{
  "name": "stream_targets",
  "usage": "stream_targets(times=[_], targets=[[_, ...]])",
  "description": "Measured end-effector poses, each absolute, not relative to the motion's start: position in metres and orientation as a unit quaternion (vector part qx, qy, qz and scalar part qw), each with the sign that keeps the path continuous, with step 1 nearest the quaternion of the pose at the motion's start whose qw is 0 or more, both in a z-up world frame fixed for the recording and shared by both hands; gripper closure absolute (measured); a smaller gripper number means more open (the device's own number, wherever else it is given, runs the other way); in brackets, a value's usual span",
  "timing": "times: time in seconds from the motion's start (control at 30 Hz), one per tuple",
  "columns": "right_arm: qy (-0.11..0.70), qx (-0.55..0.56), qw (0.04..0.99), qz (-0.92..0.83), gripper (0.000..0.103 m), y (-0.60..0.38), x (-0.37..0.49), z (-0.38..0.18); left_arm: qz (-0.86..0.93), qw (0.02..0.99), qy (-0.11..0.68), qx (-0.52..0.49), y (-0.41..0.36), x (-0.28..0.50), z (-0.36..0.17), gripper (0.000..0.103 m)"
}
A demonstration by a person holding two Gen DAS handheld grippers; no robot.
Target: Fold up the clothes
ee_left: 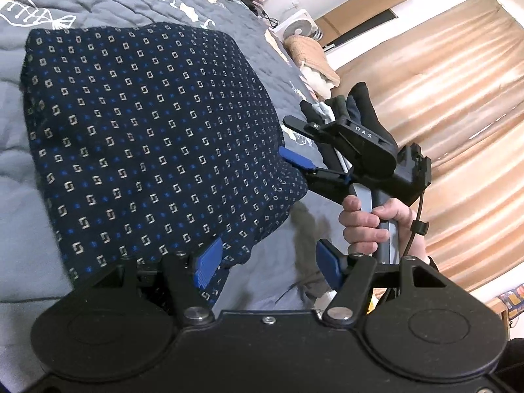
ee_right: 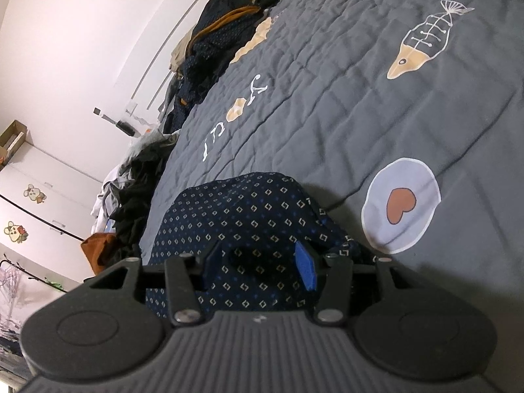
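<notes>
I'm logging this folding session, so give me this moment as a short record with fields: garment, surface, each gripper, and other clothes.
garment: navy patterned garment, folded into a compact bundle
surface: grey quilted bedspread with a fish print
left gripper: open, one pad over the bundle's near edge
right gripper: open, jaws over the bundle, nothing gripped
other clothes: unfolded clothes pile along the bed's far edge by the wall
</notes>
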State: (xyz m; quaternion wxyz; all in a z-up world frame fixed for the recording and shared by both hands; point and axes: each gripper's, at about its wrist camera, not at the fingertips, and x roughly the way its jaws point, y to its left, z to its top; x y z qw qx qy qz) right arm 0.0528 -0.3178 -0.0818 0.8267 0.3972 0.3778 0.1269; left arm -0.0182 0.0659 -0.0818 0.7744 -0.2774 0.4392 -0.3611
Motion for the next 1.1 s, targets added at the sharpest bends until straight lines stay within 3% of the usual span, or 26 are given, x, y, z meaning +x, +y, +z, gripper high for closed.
stream_targets(times=[0.1,0.17,0.6,1.1], targets=[[0.372,0.388,0.834,0.126,0.054,-0.316,0.050,-0.076,-0.351,0.785,0.431,-0.273,0.072,-0.023,-0.076,0.037],[0.368,0.383,0.838,0.126,0.054,-0.314,0.047,-0.071,-0.340,0.795,0.424,-0.269,0.075,-0.027,-0.071,0.026],[0.347,0.264,0.891,0.130,0.053,-0.285,0.013,-0.033,-0.253,0.876,0.356,-0.206,0.097,-0.044,-0.028,0.023],[0.370,0.187,0.903,0.117,0.053,-0.251,-0.033,-0.013,-0.208,0.899,0.344,-0.173,0.100,-0.047,-0.015,0.019]])
